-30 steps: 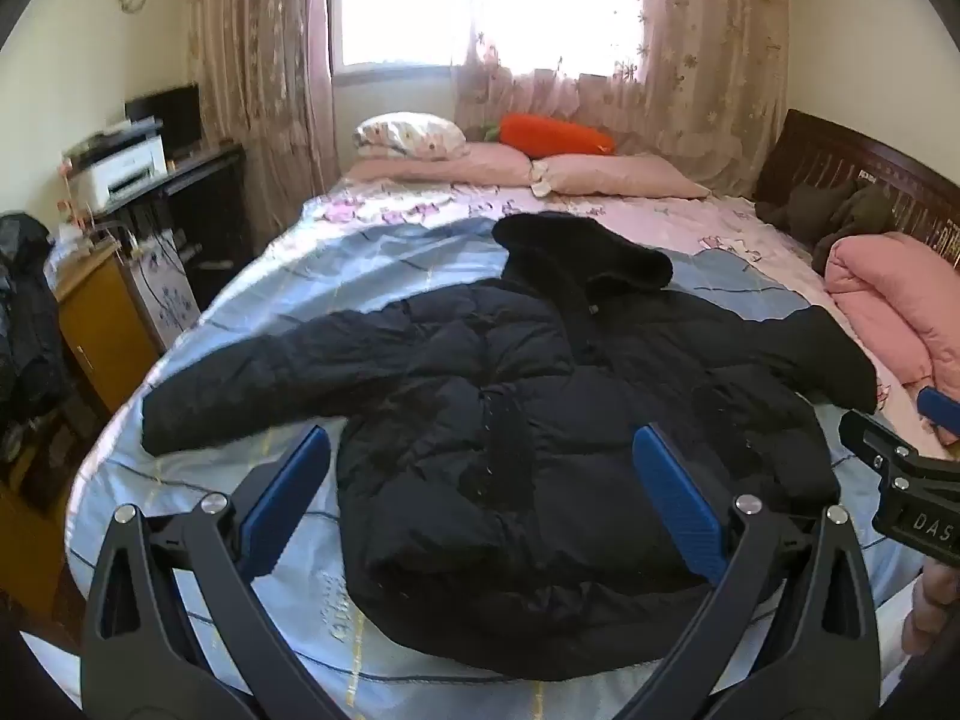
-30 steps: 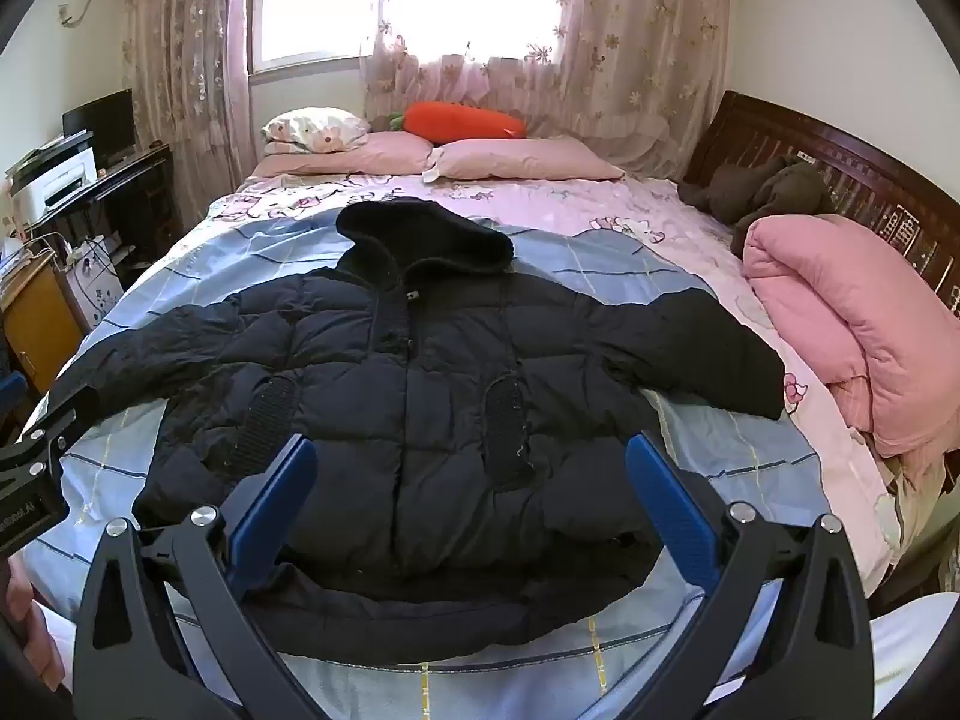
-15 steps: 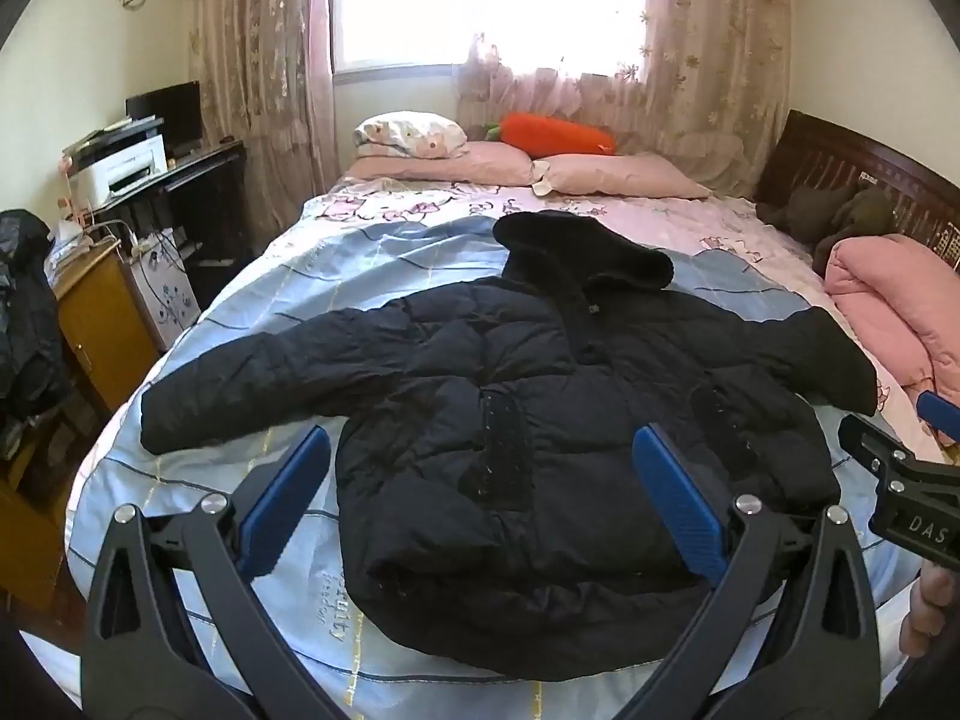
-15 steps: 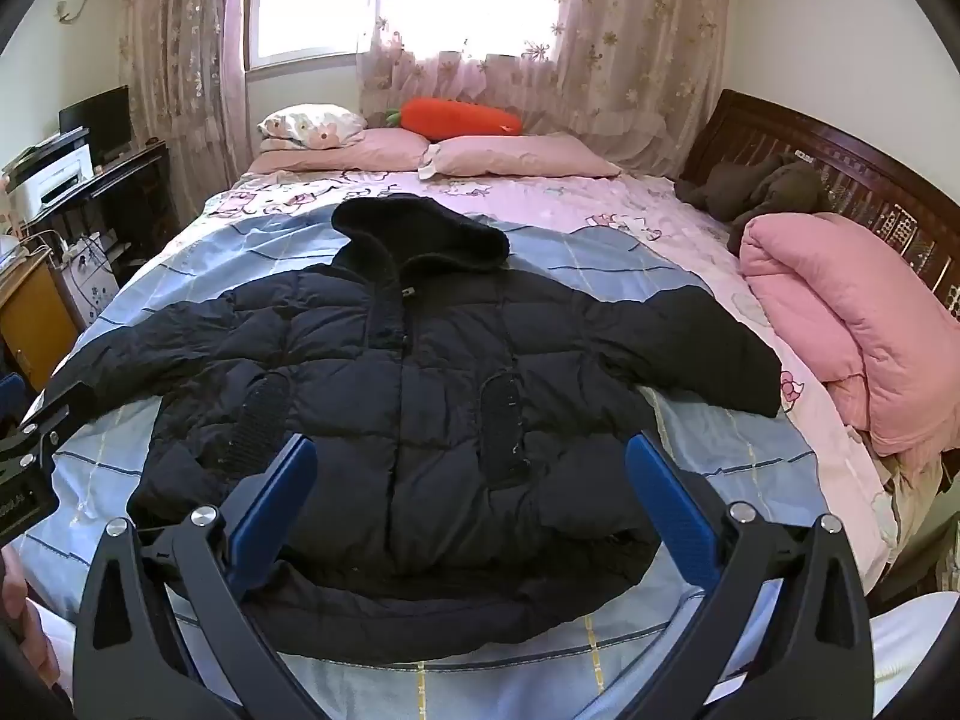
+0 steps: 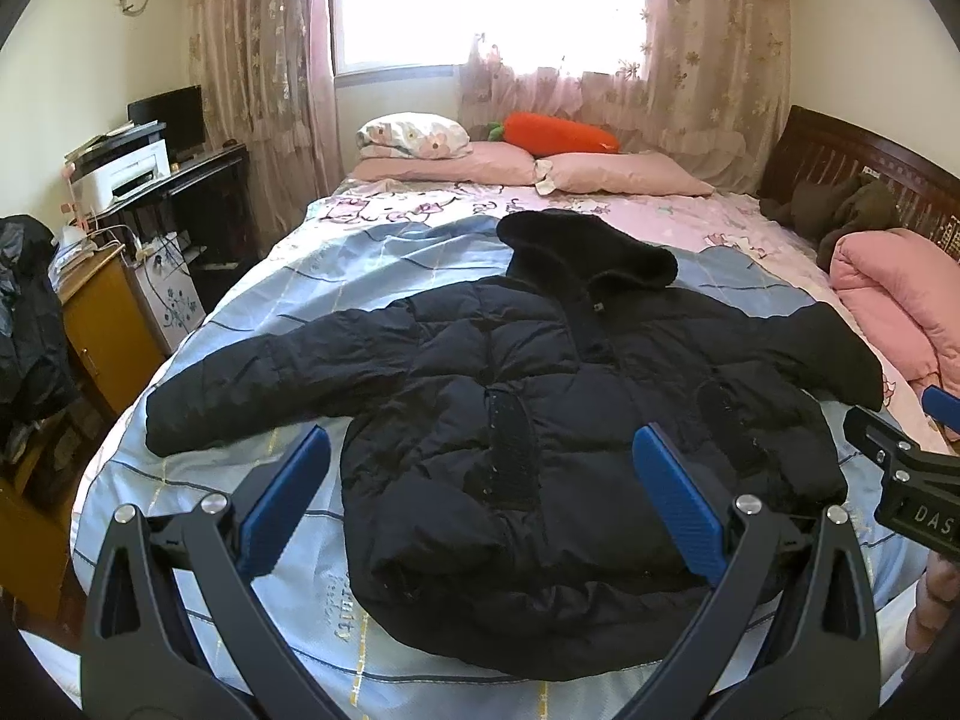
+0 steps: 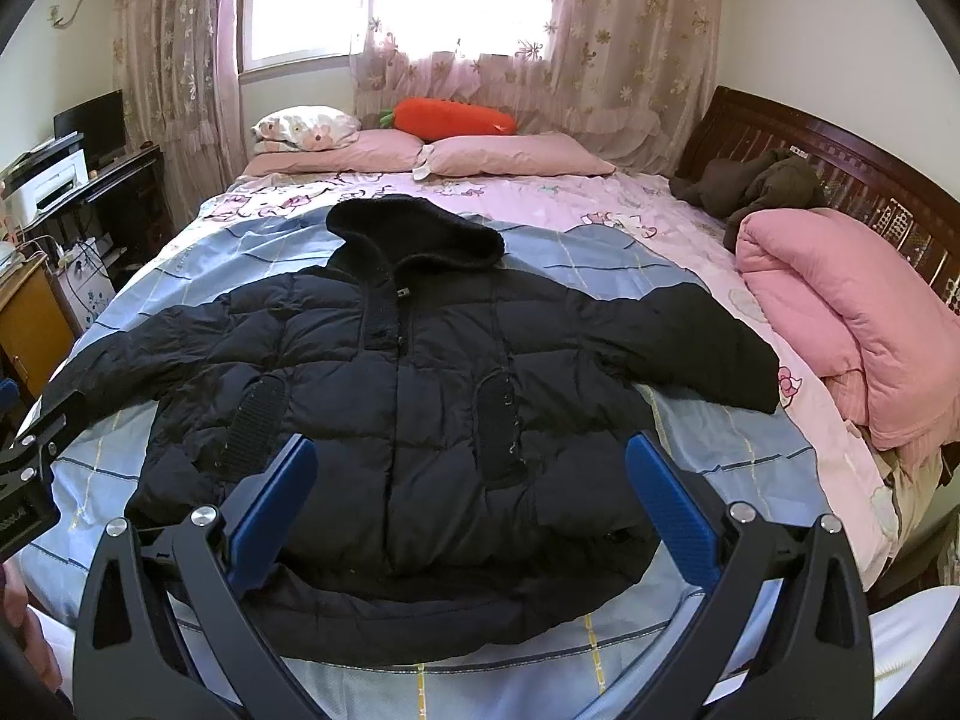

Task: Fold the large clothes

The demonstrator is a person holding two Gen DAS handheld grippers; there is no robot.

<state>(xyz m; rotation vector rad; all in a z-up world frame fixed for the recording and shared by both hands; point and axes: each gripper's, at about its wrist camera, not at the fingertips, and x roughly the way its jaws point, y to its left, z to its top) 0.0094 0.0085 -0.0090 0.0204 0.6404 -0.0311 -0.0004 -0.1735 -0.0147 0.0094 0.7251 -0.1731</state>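
A black hooded puffer jacket (image 5: 558, 414) (image 6: 420, 372) lies flat and face up on the bed, both sleeves spread sideways, hood toward the pillows, hem toward me. My left gripper (image 5: 480, 498) hovers open above the hem's left part, nothing between its blue pads. My right gripper (image 6: 468, 498) also stands open over the hem, holding nothing. Each gripper's black frame shows at the edge of the other's view, the right one (image 5: 906, 474) and the left one (image 6: 30, 468).
The bed (image 5: 336, 276) has a blue checked cover and pink sheet, pillows (image 6: 516, 159) and an orange carrot cushion (image 6: 456, 118) at the head. A folded pink quilt (image 6: 840, 312) and dark clothes (image 6: 756, 186) lie right. A desk with printer (image 5: 126, 171) and wooden cabinet (image 5: 102, 324) stand left.
Both views have shifted only slightly relative to the jacket. The jacket has not moved and both grippers remain open.
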